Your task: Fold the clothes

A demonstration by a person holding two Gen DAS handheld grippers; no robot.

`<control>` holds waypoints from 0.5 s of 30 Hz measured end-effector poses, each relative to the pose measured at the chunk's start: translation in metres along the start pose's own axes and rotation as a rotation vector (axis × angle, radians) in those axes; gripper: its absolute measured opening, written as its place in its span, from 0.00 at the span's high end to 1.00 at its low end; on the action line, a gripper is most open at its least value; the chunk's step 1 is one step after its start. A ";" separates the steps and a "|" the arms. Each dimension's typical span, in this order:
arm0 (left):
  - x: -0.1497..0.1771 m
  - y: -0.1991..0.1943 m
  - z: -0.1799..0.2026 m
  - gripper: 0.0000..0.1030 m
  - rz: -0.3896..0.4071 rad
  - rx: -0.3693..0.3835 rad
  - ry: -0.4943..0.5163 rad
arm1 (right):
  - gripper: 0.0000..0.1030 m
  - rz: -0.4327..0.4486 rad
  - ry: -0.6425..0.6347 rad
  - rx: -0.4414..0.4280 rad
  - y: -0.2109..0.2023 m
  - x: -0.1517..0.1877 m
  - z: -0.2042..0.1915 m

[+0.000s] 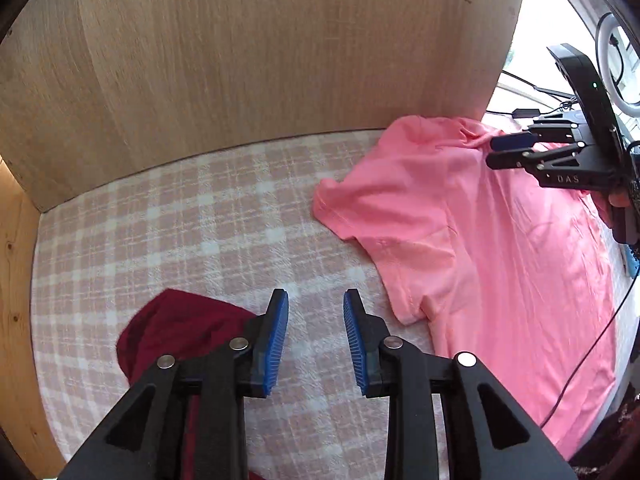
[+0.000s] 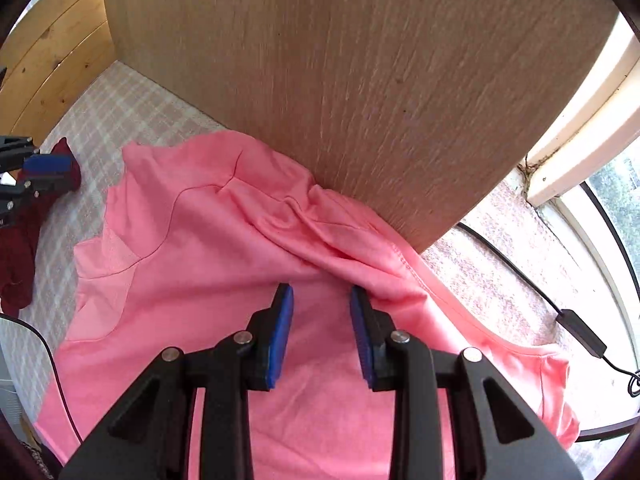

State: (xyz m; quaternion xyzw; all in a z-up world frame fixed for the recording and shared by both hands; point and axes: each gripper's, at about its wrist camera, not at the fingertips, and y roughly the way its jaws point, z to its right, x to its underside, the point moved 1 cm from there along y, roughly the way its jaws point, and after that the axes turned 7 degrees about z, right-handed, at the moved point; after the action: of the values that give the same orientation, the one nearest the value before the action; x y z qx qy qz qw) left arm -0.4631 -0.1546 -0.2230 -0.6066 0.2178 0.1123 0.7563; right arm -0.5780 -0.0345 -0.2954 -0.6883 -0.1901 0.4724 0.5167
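Pink T-shirt [image 2: 224,280] fabric is spread across a checked blanket [image 1: 180,220], its upper part bunched against a wooden panel [image 2: 340,80] that stands at the far edge of the blanket. In the right wrist view, the right gripper [image 2: 322,300] is seen directly above the shirt's middle, just below the crumpled neckline; its blue pads [image 2: 282,336] stand a little apart, and no cloth is seen pinched between them, though whether the tips touch the fabric cannot be told. A hemmed edge of the shirt runs just beside the right-hand pad.

In the left wrist view, the left gripper [image 1: 316,300] is seen over bare blanket, with the shirt's sleeve lying to its right and apart from it. Its jaws are parted by a narrow gap and nothing is held between them. A dark red garment [image 1: 180,328] lies at the left gripper's left side, partly hidden beneath its black frame. A black cable [image 2: 532,280] is seen trailing over the blanket to the right of the shirt.
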 end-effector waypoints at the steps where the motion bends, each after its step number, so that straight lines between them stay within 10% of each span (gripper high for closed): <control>1: 0.006 0.000 0.006 0.71 -0.005 0.025 0.009 | 0.72 0.022 0.000 -0.026 -0.008 -0.004 -0.006; 6: 0.017 0.013 0.047 0.71 -0.013 0.046 0.090 | 0.56 0.052 -0.080 -0.209 -0.020 -0.044 -0.066; 13: 0.017 0.019 0.041 0.75 0.053 0.115 0.050 | 0.54 -0.052 -0.279 -0.220 0.038 -0.100 -0.142; 15: 0.018 0.017 0.041 0.90 0.070 0.118 0.060 | 0.54 -0.097 -0.314 -0.181 0.057 -0.105 -0.150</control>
State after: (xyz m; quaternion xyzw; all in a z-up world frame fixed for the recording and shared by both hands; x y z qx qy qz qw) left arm -0.4465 -0.1129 -0.2397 -0.5561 0.2676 0.1072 0.7795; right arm -0.5146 -0.2157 -0.2960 -0.6400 -0.3431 0.5293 0.4387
